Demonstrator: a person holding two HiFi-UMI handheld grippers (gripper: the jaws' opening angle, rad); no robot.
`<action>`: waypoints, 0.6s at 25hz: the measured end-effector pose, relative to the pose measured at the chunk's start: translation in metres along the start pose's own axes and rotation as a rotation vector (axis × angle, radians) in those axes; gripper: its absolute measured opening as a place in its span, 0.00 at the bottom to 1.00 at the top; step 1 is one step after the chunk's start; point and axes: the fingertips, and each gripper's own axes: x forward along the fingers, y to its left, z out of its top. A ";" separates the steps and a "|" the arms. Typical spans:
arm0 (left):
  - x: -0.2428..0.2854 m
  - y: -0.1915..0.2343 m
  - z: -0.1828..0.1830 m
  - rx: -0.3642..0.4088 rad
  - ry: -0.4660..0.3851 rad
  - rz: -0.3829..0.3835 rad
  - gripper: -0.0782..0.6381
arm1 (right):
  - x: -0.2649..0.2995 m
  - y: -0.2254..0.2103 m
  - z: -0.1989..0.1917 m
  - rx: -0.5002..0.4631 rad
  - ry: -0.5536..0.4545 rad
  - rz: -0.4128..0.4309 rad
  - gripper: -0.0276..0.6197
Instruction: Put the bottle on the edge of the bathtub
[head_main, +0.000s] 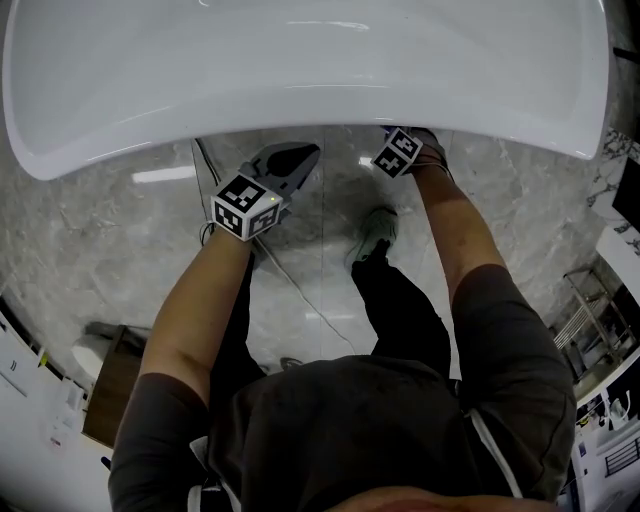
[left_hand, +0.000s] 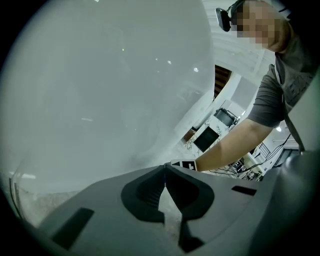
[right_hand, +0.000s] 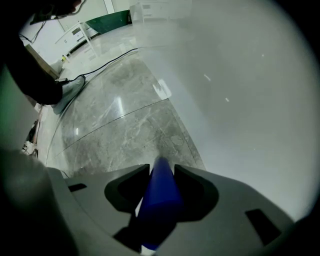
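White bathtub (head_main: 300, 70) fills the far side of the head view. Its rim overhangs toward the person, and its curved outer wall (right_hand: 250, 100) takes up the right of the right gripper view. Nothing is seen standing on the visible stretch of rim.

Grey marble floor (head_main: 150, 220), glossy, with ceiling lights reflected in it. It runs from the foot of the tub to the near side.

Person stands close to the tub, dark short-sleeved shirt, both forearms reaching forward and down. One grey shoe (head_main: 376, 232) sits on the floor between the arms.

Left claw (head_main: 300, 158) is out in the open on the left, just below the tub's rim line. Its marker cube (head_main: 246, 207) faces up. In the left gripper view the claw (left_hand: 165, 167) is clenched on nothing: the tips meet, with only floor showing through the gap behind them. It points at the tub's outer wall (left_hand: 100, 90), which is close in front of it.

Right claw (right_hand: 161, 170) is on the right. In the head view only its marker cube (head_main: 398, 151) shows, right at the rim's near edge, with the jaws tucked beneath the overhang.

Blue bottle (right_hand: 160, 197) is grasped by the right claw, pressed between both jaws. Its narrow end sticks out past the tips. It is held low beside the tub's outer wall, above the floor and below the rim, not on the tub's edge. It does not show in the head view.
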 end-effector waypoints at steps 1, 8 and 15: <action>0.000 -0.001 0.000 -0.002 -0.002 0.000 0.12 | 0.001 0.001 -0.002 0.000 0.000 -0.001 0.28; -0.002 -0.017 0.016 0.007 -0.013 -0.019 0.12 | -0.034 0.000 0.004 0.063 -0.050 -0.014 0.47; -0.035 -0.061 0.051 0.010 0.000 -0.015 0.12 | -0.131 0.000 0.003 0.152 -0.090 -0.064 0.48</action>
